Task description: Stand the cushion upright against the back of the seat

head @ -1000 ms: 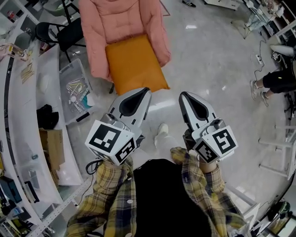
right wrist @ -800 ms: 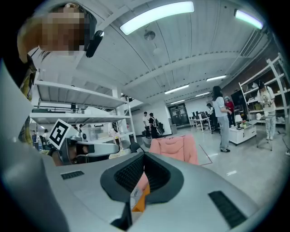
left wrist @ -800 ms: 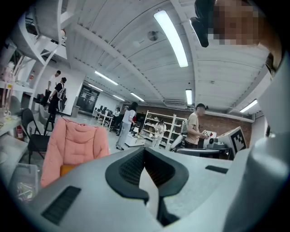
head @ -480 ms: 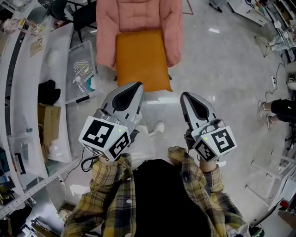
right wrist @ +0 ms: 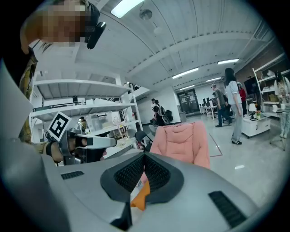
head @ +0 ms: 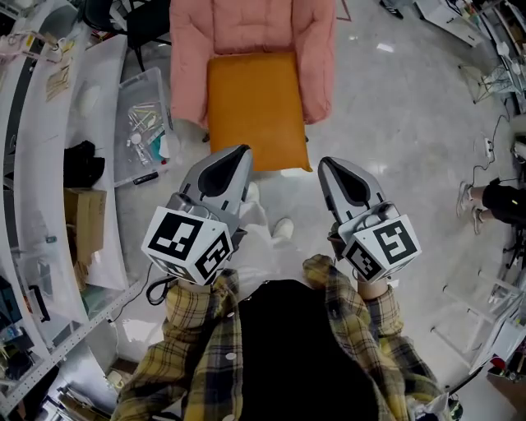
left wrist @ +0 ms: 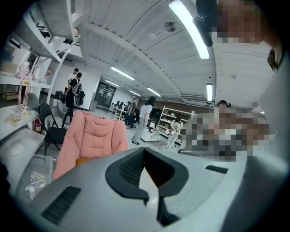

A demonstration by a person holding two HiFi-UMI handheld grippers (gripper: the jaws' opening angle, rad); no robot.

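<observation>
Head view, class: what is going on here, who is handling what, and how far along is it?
A person holds a gripper in each hand, facing a pink chair. An orange cushion lies flat on its seat, not yet stood against the back. The left gripper and right gripper are both shut and empty, pointed toward the cushion's near edge. The gripper views show the chair some way off, so neither touches the cushion.

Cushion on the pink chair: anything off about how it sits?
Yes. The orange cushion lies flat on the seat of the pink chair rather than upright against its back, and its front end juts out past the seat's front edge. The left gripper and the right gripper are shut, short of it.
</observation>
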